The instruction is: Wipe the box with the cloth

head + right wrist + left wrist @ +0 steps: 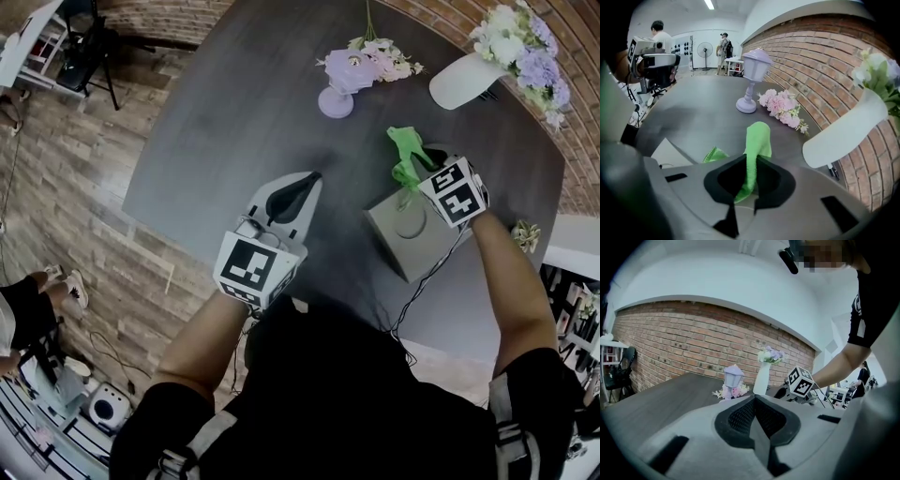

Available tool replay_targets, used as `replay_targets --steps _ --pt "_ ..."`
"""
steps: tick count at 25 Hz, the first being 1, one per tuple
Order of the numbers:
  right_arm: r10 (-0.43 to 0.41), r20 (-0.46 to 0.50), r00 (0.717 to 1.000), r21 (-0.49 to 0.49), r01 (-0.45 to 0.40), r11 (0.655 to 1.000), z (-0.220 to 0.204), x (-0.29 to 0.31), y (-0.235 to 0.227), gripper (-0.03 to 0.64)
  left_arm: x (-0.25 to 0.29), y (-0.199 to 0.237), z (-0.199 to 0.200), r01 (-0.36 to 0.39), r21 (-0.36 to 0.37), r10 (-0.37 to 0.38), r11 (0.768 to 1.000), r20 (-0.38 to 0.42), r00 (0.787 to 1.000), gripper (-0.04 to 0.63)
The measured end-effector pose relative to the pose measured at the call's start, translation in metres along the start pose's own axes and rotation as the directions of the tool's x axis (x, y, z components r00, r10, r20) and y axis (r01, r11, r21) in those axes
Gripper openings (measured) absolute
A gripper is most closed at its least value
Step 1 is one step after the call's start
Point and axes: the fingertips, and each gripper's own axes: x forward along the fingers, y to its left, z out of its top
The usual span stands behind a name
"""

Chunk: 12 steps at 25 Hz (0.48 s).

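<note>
Dark table [216, 112] | grey box [405, 242] near right, directly under right gripper [412, 176] | left gripper [298, 192] off to box's left, jaws together, empty | green cloth [405, 148] clamped in right jaws, hanging at box's far top edge | judgement: right arm nearer, wipe likely draws nearward across top.

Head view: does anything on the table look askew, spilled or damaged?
Nothing spilled or damaged. Pink flowers lie loose on the table beside the lamp, and the right gripper pinches the green cloth bunched, not flat.
</note>
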Motion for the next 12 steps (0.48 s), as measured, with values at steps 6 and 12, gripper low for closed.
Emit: replay_targets --steps 6,12 --pt "-0.025 -0.013 1.000 0.049 0.025 0.998 -0.011 0.001 -0.026 0.038 0.003 -0.006 -0.002 0.000 0.004 0.000 1.000 -0.010 1.000 0.009" --pt "-0.071 -0.022 0.997 0.103 0.073 0.992 -0.027 -0.005 -0.059 0.038 0.012 -0.017 0.001 0.013 0.011 -0.013 1.000 -0.011 1.000 0.009"
